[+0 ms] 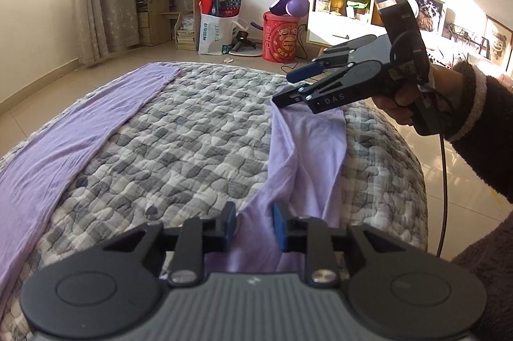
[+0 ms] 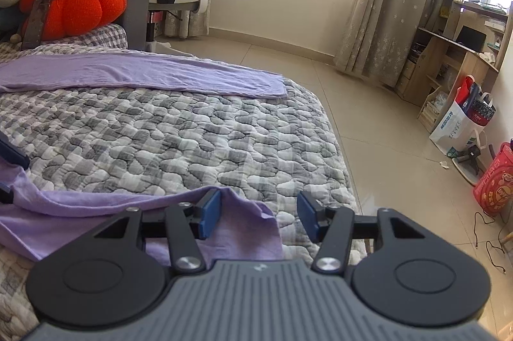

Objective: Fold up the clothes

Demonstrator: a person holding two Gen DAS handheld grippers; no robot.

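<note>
Purple cloth (image 1: 307,155) lies rumpled along the near edge of the checked quilted bed (image 1: 192,129). Left claw (image 1: 253,227) stands slightly open around a fold, pads not pressing. Right claw (image 2: 259,214) gapes half open over the cloth's corner, gripping nothing.

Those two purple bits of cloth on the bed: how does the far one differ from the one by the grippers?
The far purple cloth lies flat and smooth along the bed's far edge; the near purple cloth is rumpled, with raised folds. Nothing touches the far one, while the near one sits between the open jaws of the left gripper and beside the right gripper. Both share the lilac colour and rest on the grey checked quilt.
</note>
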